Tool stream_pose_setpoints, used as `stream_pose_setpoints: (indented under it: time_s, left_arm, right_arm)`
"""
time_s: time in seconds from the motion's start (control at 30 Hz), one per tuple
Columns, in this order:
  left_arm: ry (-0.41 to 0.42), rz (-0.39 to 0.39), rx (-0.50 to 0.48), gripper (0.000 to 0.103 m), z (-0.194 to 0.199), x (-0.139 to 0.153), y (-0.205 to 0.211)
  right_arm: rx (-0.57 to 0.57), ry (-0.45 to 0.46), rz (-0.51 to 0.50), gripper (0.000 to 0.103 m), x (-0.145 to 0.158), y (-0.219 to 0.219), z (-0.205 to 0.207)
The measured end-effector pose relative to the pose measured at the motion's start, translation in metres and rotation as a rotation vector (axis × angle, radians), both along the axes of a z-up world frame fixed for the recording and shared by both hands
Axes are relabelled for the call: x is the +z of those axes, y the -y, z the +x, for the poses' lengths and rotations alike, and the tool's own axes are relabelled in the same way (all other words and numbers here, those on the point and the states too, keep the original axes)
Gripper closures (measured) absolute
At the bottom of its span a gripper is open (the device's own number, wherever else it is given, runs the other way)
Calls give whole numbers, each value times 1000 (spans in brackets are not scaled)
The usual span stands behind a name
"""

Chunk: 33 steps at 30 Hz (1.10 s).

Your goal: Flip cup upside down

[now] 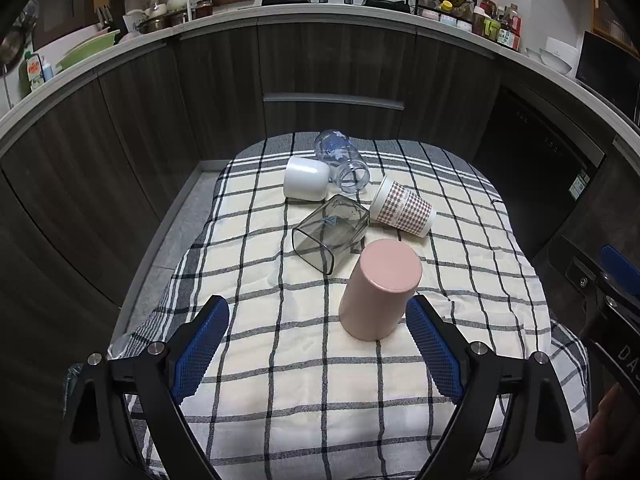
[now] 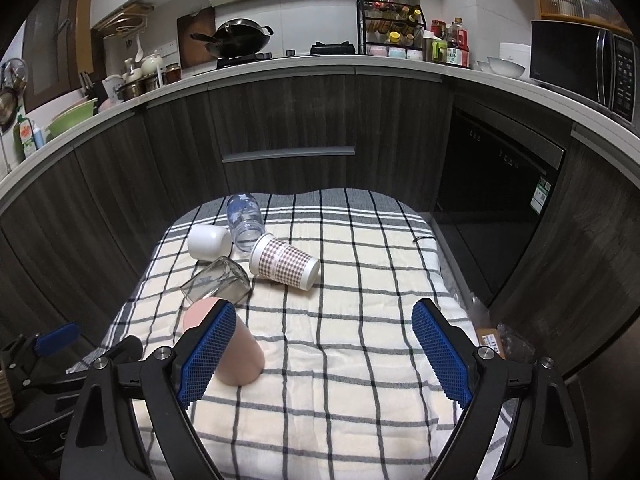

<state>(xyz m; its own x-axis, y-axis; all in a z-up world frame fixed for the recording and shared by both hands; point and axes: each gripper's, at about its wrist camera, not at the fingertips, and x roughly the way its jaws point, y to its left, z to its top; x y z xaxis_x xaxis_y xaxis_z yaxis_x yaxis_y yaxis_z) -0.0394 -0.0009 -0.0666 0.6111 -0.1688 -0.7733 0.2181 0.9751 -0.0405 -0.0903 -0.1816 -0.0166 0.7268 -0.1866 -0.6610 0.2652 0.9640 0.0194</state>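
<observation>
A pink cup (image 1: 380,290) stands upside down on the checked cloth (image 1: 280,360), closed base up. It also shows in the right wrist view (image 2: 244,354), partly behind my right gripper's left finger. My left gripper (image 1: 318,350) is open and empty, its right pad close beside the pink cup. My right gripper (image 2: 324,354) is open and empty to the right of the cup. Farther back lie a grey glass tumbler (image 1: 330,234), a checked paper cup (image 1: 402,210), a white cup (image 1: 306,179) and a clear bottle (image 1: 342,162), all on their sides.
The cloth covers a low table in front of dark kitchen cabinets (image 1: 332,80). A counter with pots, a wok (image 2: 240,38) and a spice rack runs behind. A dishwasher front (image 2: 492,208) is at the right. A cardboard box (image 2: 494,340) sits right of the table.
</observation>
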Motion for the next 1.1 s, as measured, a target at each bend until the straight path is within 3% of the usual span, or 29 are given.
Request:
stream_pose_setpoints:
  time_s: [1.1]
  left_arm:
    - [13, 6, -1, 12, -1, 1, -1]
  right_arm:
    - [-1, 17, -9, 13, 7, -3, -4]
